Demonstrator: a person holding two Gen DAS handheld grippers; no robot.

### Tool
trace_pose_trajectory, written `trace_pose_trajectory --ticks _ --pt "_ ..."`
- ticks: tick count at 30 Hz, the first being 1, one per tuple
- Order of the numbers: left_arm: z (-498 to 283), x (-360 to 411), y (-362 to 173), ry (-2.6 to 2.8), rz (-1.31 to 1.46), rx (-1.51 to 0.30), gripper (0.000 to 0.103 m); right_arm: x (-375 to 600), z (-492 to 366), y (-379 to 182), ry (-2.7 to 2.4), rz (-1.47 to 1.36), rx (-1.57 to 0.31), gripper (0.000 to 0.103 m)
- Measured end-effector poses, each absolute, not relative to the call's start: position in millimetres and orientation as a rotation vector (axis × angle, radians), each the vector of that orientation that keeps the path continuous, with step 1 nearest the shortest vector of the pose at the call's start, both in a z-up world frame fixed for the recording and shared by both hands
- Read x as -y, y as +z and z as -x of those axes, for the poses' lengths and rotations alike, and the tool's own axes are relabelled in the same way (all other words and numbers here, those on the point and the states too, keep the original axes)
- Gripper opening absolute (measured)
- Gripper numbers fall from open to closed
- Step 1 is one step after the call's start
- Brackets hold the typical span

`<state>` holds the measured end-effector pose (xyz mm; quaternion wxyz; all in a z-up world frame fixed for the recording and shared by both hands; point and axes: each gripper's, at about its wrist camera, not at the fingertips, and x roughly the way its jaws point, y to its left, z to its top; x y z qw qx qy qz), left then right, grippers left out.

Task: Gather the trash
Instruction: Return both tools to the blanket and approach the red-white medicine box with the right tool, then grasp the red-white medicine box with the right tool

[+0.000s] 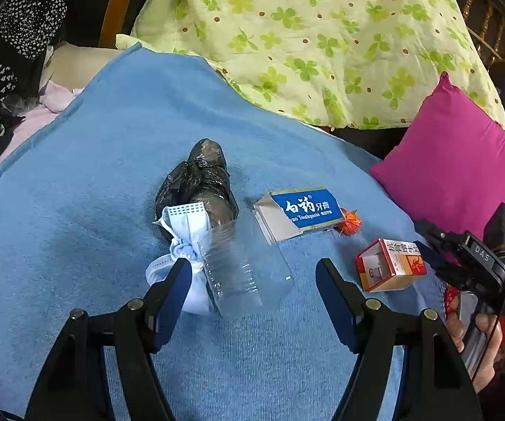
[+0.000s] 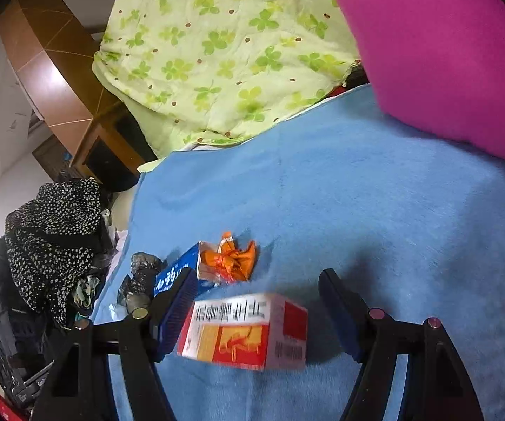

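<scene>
Two claws stand wide and empty over the blue blanket (image 1: 94, 175): the left claw (image 1: 254, 273) flanks the clear plastic cup (image 1: 241, 266), the right claw (image 2: 257, 291) flanks the red-and-white box (image 2: 248, 329) lying just beside that cup.

Blue blanket (image 1: 112, 140), magenta pillow (image 1: 456, 161), green clover-print quilt (image 1: 305, 35)

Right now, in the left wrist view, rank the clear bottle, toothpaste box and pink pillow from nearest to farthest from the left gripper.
1. Clear bottle, between the open left gripper fingers.
2. Toothpaste box, ahead, slightly right.
3. Pink pillow, far right.
</scene>
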<state>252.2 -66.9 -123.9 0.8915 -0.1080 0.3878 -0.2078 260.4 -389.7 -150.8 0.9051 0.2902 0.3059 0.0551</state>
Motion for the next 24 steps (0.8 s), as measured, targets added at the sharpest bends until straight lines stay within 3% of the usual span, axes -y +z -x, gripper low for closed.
trace_pose_trajectory --ticks 5,15,24 --pt "-253 72 -128 -0.480 0.229 -0.831 0.059 389 -271 -160 0.170 -0.625 -0.676 0.075" --pt "-228 95 -117 -0.673 0.117 -0.815 0.059 357 -247 -159 0.476 -0.524 -0.863 0.075" --pt "-226 75 -114 -0.626 0.120 -0.806 0.059 330 -232 -138 0.348 -0.277 -0.783 0.075"
